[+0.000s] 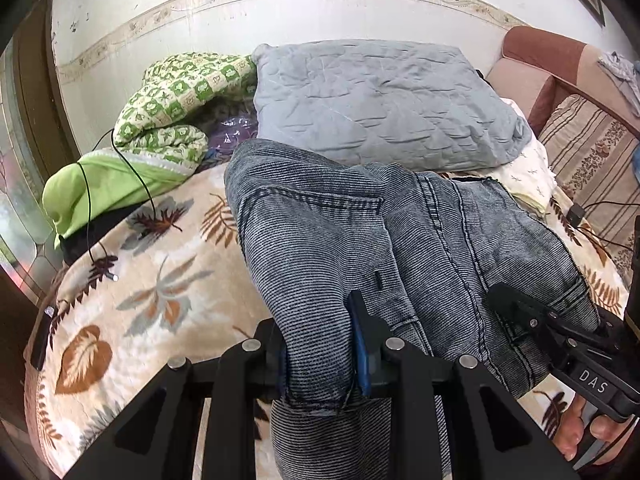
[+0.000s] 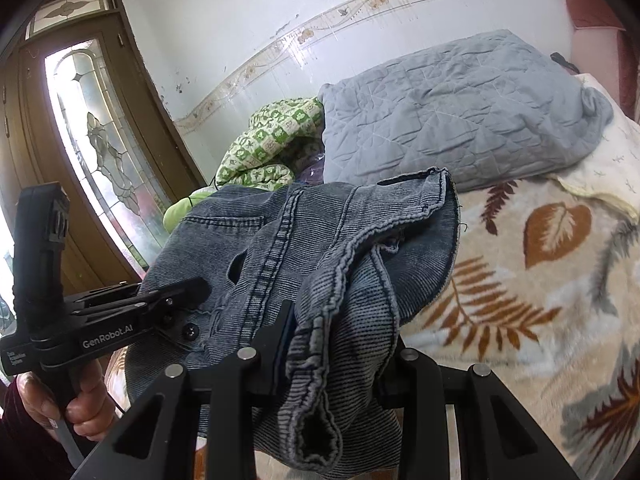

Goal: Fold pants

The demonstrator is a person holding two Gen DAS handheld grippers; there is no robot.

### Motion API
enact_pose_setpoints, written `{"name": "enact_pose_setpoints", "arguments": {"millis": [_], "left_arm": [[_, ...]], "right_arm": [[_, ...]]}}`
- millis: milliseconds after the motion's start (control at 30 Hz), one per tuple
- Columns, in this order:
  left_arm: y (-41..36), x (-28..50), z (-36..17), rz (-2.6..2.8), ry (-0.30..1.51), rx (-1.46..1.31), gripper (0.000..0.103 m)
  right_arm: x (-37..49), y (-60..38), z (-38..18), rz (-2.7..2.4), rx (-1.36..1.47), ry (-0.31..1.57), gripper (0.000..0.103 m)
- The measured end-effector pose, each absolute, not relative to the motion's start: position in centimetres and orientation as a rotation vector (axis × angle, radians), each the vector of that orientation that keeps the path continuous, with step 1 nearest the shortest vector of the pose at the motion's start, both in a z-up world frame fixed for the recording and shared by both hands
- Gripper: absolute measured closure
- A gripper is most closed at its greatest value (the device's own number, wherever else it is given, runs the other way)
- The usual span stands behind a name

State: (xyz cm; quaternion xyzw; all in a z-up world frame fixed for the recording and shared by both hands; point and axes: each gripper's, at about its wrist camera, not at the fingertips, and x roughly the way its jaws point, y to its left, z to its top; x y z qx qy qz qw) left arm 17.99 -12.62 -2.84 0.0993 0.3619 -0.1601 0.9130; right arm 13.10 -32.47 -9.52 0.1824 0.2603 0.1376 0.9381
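**Ana:** Denim fills both sets of tongs. The left gripper (image 1: 322, 354) is pinching a thick fold of the jeans (image 1: 400, 240) between its blue pads, cloth bulging out on either side. The right gripper (image 2: 340, 344) is clamped on a bunched, rolled edge of the same garment, with more denim hanging below the jaws.

**Ben:** So where do the jeans sit overall?

**Ana:** Held up at the near end by both grippers, with the far part draped down toward the leaf-print blanket (image 1: 132, 288). A back pocket and a long seam face up. From the right wrist view the top edge curls over in a loose heap.

**Ben:** How far along would you call it?

**Ana:** Early, I'd say. I see no flat, squared fold anywhere; the fabric is rumpled and doubled unevenly. Laying it out smooth, bringing the halves together and folding it down all look left to do.

**Ben:** Anything crowding the bed?

**Ana:** A grey quilted pillow (image 1: 376, 104) lies just beyond the jeans, a green patterned quilt (image 1: 180, 96) beside it, and a thin black cable (image 1: 88, 208) trails across the blanket on the left. The pillow limits room to spread the legs out; the cable could snag. A striped cushion (image 1: 592, 156) sits off to the right.
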Motion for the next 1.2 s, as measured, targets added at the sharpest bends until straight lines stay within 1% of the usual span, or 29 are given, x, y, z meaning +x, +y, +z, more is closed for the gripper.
{"name": "enact_pose_setpoints", "arguments": {"millis": [367, 833, 1200], "left_arm": [[-12.7, 21.2, -3.6, -0.295, 0.742, 0.234, 0.076], [-12.6, 25.0, -7.2, -0.264, 0.803, 0.242, 0.076], [-12.6, 26.2, -8.6, -0.254, 0.828, 0.244, 0.076]], "right_arm": [[16.5, -32.0, -9.8, 0.279, 0.385, 0.542, 0.069], [20.3, -30.7, -11.6, 0.255, 0.345, 0.611, 0.069], [21.8, -30.4, -12.8, 0.247, 0.335, 0.650, 0.069]]}}
